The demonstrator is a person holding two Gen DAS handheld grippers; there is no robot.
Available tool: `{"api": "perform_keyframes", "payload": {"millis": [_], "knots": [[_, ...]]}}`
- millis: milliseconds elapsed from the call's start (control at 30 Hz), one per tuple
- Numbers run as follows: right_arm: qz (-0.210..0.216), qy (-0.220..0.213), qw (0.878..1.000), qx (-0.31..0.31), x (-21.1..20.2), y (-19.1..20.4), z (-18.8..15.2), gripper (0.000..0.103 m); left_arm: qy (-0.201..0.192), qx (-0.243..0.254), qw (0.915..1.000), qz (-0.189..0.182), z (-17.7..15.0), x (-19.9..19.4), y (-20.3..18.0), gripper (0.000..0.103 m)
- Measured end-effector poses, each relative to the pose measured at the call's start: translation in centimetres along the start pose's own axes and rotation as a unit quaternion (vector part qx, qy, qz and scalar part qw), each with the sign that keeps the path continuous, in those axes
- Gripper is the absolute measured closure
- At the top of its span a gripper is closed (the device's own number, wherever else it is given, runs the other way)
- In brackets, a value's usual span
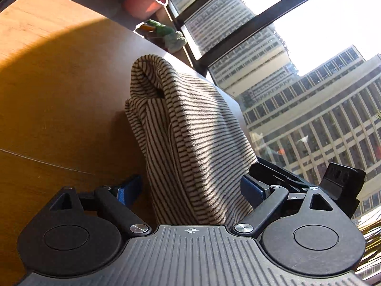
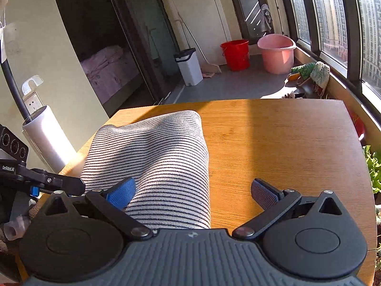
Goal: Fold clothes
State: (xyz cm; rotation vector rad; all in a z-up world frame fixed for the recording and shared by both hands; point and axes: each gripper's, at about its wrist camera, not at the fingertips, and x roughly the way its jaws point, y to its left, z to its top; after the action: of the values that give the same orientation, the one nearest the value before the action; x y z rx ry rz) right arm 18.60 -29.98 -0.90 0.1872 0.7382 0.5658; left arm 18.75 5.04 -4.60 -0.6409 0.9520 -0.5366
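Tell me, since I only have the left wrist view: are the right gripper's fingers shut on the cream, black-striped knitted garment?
Observer: No. The right gripper is open; the cream, black-striped knitted garment lies between its fingers, nearer one than the other.
Operator: What is under the other one?
Observer: Bare wooden table.
Operator: Anything beyond the table I can't see?
Observer: A white plastic pedal bin on the floor.
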Motion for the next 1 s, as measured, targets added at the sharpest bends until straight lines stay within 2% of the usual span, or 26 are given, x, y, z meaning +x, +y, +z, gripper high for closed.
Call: {"api": "perform_keyframes", "payload": {"millis": [67,200,267,300,367,567,767,900,1000], "knots": [[0.032,0.018,0.999,0.006,0.4,-0.1,-0.4,0.000,0.002,-0.002,1.0000,0.002,0.3,0.5,-0.4,0.009],[0.053,0.031,0.998,0.014,1.6,-0.3,-1.4,0.000,0.003,0.000,1.0000,0.007,0.6,1.6,-1.3,0.009],[0.079,0.030,0.996,0.032,2.2,-0.3,-1.6,0.010,0.001,0.000,1.0000,0.010,0.8,1.9,-1.5,0.010],[0.093,0.031,0.994,0.040,2.5,0.0,-1.7,0.013,-0.002,-0.002,0.9999,0.011,0.9,1.8,-1.3,0.015],[0.095,0.033,0.994,0.030,3.3,1.1,-1.6,0.013,-0.013,-0.002,0.9995,0.028,1.1,1.0,-0.8,0.022],[0.120,0.048,0.992,-0.002,7.2,5.0,0.3,0.017,-0.052,-0.005,0.9965,0.066,2.9,-4.1,2.0,0.025],[0.147,0.068,0.987,-0.014,13.8,9.1,3.3,0.018,-0.094,-0.011,0.9897,0.107,6.6,-8.5,5.6,0.026],[0.157,0.080,0.984,-0.014,17.8,11.2,5.0,0.018,-0.110,-0.021,0.9876,0.110,9.4,-9.3,7.9,0.025],[0.157,0.076,0.985,-0.013,19.2,11.3,5.7,0.018,-0.116,-0.027,0.9877,0.102,10.5,-9.2,9.0,0.025]]}}
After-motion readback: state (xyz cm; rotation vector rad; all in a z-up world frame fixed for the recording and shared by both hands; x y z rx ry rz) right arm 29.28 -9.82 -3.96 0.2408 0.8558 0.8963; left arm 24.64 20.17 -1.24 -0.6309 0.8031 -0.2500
